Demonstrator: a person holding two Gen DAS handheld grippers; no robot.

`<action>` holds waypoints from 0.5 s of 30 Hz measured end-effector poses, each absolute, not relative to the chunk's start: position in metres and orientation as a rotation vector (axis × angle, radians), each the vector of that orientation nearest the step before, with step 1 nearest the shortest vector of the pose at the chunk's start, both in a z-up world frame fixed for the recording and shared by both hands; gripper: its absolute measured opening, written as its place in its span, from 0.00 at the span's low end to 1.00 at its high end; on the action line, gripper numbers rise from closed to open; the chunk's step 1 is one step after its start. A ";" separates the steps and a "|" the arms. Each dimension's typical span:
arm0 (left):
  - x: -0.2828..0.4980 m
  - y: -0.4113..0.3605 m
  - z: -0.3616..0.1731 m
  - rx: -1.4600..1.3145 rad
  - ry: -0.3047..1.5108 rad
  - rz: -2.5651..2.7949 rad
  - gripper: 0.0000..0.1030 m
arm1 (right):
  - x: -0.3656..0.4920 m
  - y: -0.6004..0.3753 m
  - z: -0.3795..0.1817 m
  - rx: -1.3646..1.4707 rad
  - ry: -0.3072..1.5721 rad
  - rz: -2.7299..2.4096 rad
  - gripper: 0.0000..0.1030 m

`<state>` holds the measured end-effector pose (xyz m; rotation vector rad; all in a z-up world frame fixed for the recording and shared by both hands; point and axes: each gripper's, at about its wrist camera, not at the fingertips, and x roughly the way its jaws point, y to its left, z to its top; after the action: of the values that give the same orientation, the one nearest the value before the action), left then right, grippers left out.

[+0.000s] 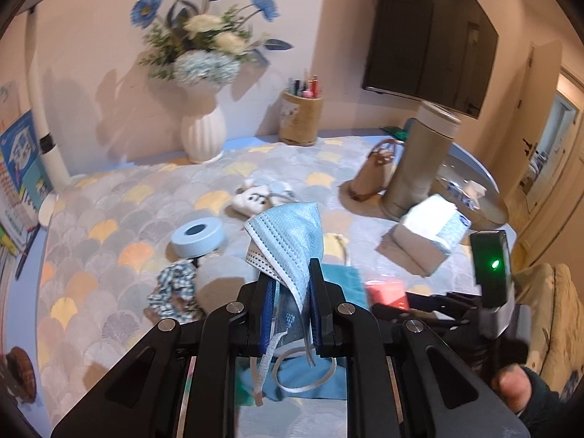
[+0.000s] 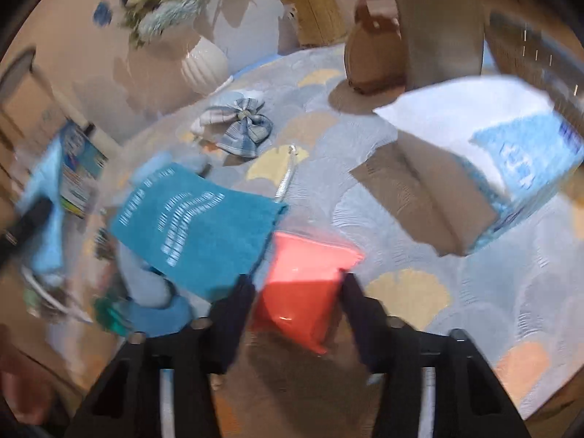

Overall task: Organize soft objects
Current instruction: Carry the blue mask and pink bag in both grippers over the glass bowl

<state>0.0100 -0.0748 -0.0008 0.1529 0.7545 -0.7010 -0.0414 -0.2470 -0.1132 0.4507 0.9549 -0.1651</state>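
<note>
My left gripper (image 1: 290,277) is shut on a light blue face mask (image 1: 288,233) and holds it above the table; its ear loops hang down between the jaws. Below it lies a teal cloth (image 1: 345,281), also in the right wrist view (image 2: 197,226). My right gripper (image 2: 297,288) holds a red-orange packet (image 2: 306,284) between its fingers, just above the table; the view is blurred. The packet shows in the left wrist view (image 1: 387,292) too. A checked scrunchie (image 1: 175,288), a small plush toy (image 1: 255,199) and a striped bow (image 2: 241,127) lie on the scallop-patterned cloth (image 1: 109,241).
A blue tape roll (image 1: 197,237), a tissue pack (image 1: 430,233), a tall grey cylinder (image 1: 419,168), a small brown bag (image 1: 376,171), a pen holder (image 1: 301,116) and a white vase of flowers (image 1: 202,135) stand on the table. A TV (image 1: 430,33) hangs on the wall.
</note>
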 end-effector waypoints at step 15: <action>-0.029 -0.192 0.046 0.246 0.676 -0.922 0.14 | -0.120 -0.308 -0.030 0.409 0.707 -0.233 0.41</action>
<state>-0.0295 -0.1919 0.0459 0.2456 0.6758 -0.9223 -0.1199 -0.3076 -0.0303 0.4087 0.7068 -0.2327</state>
